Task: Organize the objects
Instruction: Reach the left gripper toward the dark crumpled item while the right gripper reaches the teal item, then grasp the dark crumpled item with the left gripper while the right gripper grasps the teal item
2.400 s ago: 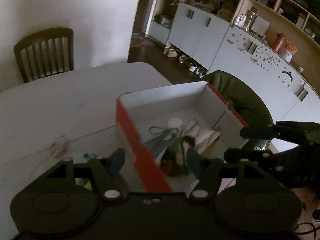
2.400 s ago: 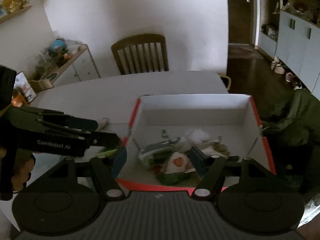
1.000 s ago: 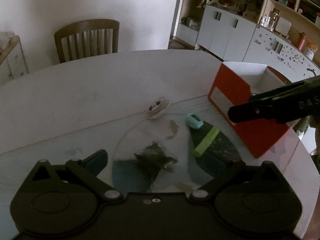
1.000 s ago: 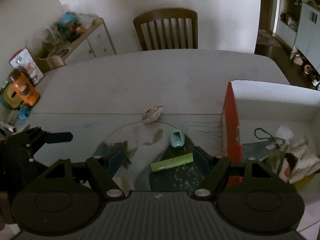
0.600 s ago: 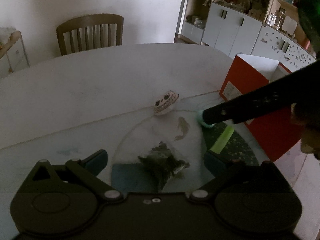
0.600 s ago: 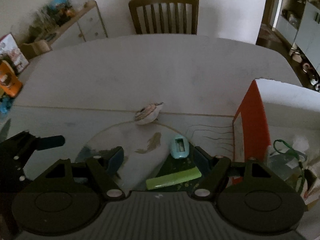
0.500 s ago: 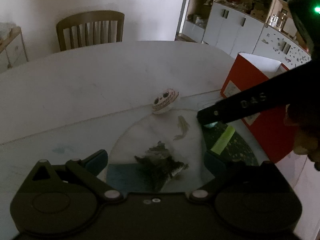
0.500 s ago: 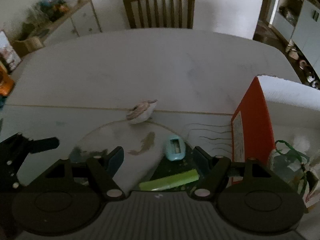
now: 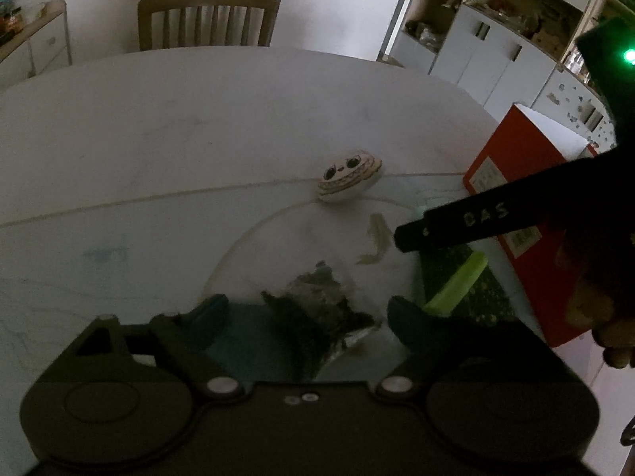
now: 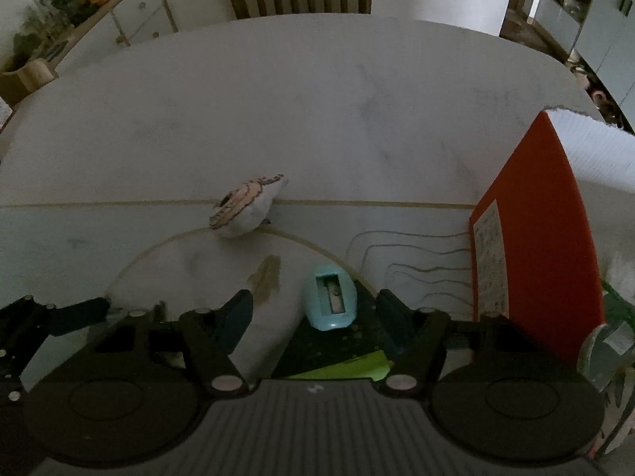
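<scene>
Dim dining room: pale round table, wooden chair at its far side, white cupboards beyond to the right. Left wrist view: my left gripper points steeply down at the table, jaws apart and just been closing, with a dark crumpled scrap lying between the tips but not yet pinched; I judge this the piece it is set to lift. Ahead of it, a white shell-shaped toy with a drawn face rests on the table seam. To the right, a green strip lies on a dark mat patch, and beyond that stands the orange box, the likely destination for loose items. One finger of my right gripper crosses in from the right, above the mat. Right wrist view: my right gripper also points down, jaws part-open and just been closing, straddling a light blue pencil sharpener without touching it; placed so for a pinch across its short sides, I judge. Same toy farther ahead, green strip just below the tips, orange box close on the right with items already inside. Left gripper's tip shows at far left.
</scene>
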Demonstrator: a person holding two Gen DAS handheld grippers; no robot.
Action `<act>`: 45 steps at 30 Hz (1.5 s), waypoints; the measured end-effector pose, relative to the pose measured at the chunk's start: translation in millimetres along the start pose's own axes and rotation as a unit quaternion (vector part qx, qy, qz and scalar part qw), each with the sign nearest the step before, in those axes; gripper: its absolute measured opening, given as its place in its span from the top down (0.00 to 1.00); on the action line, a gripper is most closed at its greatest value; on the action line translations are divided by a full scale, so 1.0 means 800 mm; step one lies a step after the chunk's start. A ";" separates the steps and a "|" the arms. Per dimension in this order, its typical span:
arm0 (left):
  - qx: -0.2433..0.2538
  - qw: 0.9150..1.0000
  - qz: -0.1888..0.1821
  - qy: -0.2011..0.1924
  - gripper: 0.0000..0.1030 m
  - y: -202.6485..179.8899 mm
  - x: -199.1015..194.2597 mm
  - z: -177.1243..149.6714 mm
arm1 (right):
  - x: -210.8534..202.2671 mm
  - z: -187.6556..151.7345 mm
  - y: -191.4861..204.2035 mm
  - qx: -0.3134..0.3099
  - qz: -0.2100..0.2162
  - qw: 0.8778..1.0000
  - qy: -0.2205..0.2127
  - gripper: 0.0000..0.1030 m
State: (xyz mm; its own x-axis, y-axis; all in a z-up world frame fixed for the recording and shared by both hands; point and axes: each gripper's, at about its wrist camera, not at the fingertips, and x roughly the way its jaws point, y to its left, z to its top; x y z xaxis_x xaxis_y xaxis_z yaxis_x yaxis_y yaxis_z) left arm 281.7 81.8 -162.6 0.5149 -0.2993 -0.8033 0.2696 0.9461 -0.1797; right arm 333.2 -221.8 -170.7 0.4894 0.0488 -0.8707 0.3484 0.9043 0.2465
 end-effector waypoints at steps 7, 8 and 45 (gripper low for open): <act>-0.004 1.000 0.000 -0.001 0.38 -0.008 -0.003 -0.002 | 0.005 0.001 -0.001 -0.006 -0.006 1.000 0.000 0.48; -0.004 1.000 0.000 -0.001 0.40 -0.008 -0.003 -0.001 | 0.006 0.001 -0.001 -0.008 -0.008 1.000 -0.001 0.52; -0.021 1.000 -0.012 -0.002 0.63 -0.041 -0.068 0.006 | -0.115 -0.047 -0.014 -0.002 0.039 0.998 -0.058 0.71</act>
State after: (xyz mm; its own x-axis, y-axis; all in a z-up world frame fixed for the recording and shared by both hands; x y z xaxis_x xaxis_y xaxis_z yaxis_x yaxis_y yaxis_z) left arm 248.7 66.2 -110.0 0.5117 -0.3219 -0.7966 0.2478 0.9431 -0.2218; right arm 254.5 -220.2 -109.6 0.6039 0.0710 -0.7939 0.3027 0.9010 0.3108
